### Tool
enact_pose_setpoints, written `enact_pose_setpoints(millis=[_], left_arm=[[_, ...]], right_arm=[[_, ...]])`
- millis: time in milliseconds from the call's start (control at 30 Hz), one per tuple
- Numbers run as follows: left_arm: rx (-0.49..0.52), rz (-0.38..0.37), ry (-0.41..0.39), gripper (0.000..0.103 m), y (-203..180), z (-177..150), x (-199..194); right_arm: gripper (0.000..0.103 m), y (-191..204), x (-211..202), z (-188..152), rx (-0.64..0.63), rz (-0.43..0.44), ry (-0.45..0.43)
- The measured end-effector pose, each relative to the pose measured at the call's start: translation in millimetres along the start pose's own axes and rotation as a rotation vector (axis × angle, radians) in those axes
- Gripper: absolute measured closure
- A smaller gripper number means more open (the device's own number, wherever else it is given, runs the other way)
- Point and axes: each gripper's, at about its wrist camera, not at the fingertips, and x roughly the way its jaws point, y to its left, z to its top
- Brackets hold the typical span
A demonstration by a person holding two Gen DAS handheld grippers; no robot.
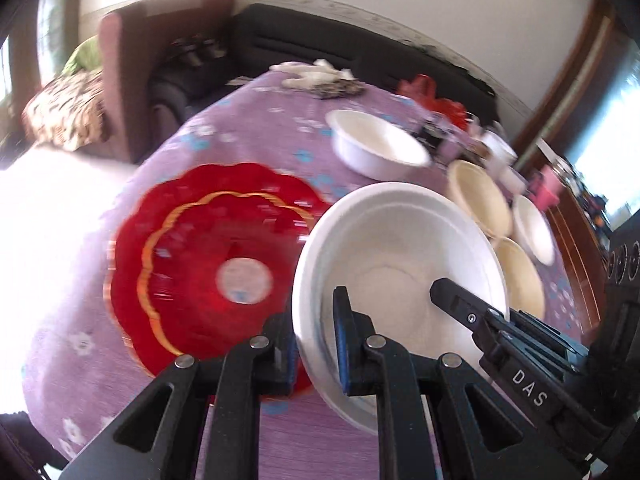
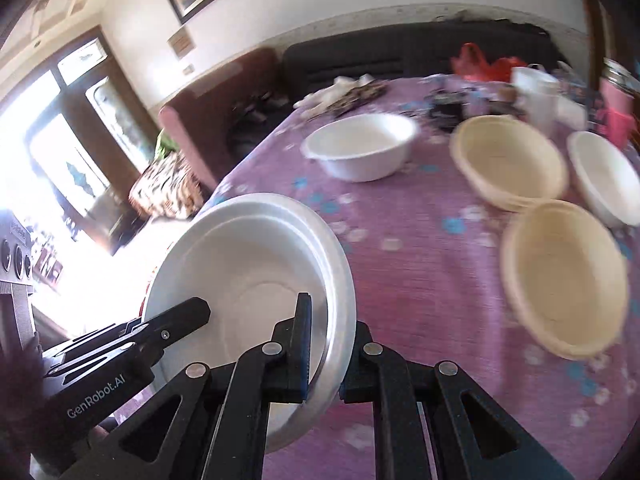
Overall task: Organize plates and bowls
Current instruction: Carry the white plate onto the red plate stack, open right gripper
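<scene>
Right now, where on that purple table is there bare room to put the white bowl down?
Both tongs, left and right, grip the white bowl. Bare cloth lies between it and the cream bowls, up to the far white bowl. It is crowded by the red plate and the clutter at the far edge.

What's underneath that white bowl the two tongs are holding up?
Beneath the white bowl, the left view shows the purple flowered tablecloth and the edge of a red scalloped plate. Whatever lies directly under the bowl's base is covered.

Purple floral-clothed table, red scalloped plate, white bowls, cream bowls
</scene>
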Motion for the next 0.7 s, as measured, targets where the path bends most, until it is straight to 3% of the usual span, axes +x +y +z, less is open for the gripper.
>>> enact_pose_setpoints(millis=[267, 600, 700], left_arm=[[-0.1, 0.06, 0.048, 0.089, 61.2, 13.6, 35.1], [-0.131, 0.092, 0.057, 0.086, 77.5, 18.3, 50.9], [-0.133, 0.085, 0.027, 0.069, 79.4, 20.3, 44.3]], right_arm=[[0.092, 49.7, 76.7, 11.7, -0.061, -0.007, 0.095], [0.091, 53.1, 104.5, 9.3, -0.045, 0.007, 0.141], [0.091, 56.4, 105.3, 8.5, -0.06, 0.019, 0.135]])
